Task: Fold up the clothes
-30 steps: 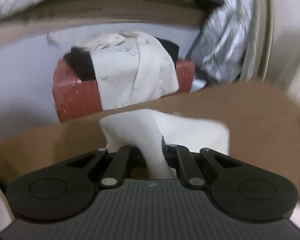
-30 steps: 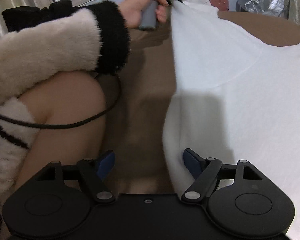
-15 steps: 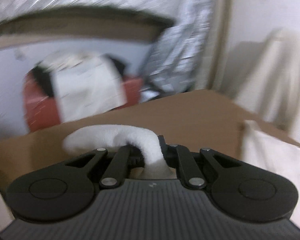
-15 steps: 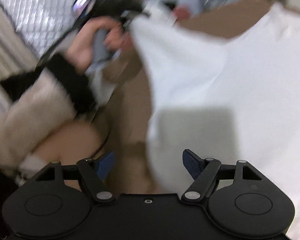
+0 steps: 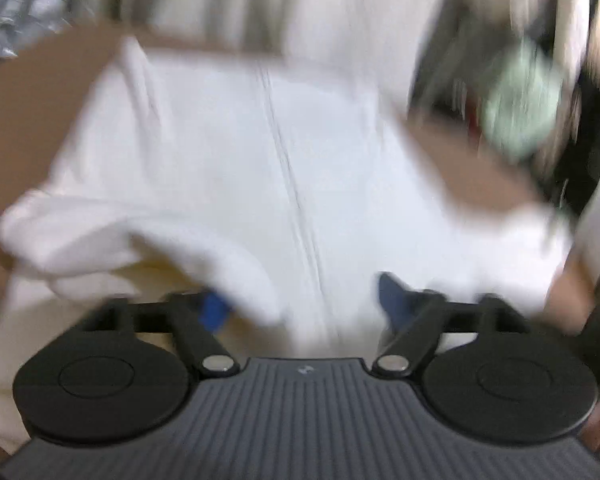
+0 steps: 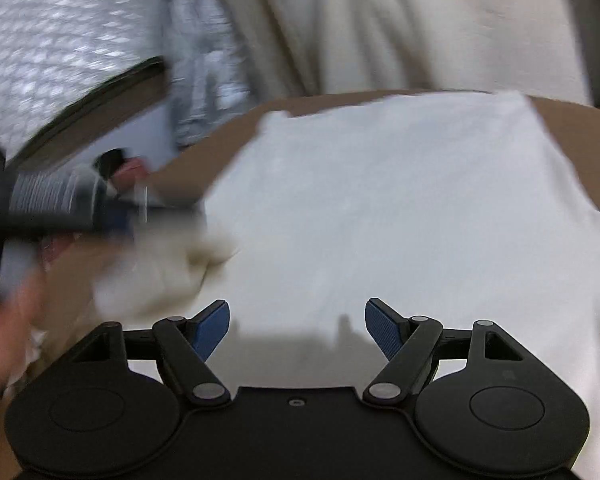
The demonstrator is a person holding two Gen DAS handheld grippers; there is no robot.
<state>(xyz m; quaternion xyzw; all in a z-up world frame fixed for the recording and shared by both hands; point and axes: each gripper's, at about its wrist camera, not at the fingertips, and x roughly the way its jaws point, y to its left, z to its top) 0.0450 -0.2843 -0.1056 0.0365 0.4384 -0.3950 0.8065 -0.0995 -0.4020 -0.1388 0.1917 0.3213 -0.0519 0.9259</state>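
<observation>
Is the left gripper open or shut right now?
Open. The left gripper has its blue pads spread apart, with the white garment loose between them.

No readable text, labels, brands or numbers, both views blurred

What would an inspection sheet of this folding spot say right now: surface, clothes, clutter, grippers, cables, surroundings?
Surface: brown surface, mostly covered.
Job's things: white garment spread flat; a fold bunched at its left side.
Clutter: red item far back, blurred.
Grippers: left gripper open over the garment; right gripper open, empty, above the cloth.
Cables: nothing seen.
Surroundings: cream curtain; silver quilted material; hand holding the left gripper; greenish round blur, unidentifiable.
</observation>
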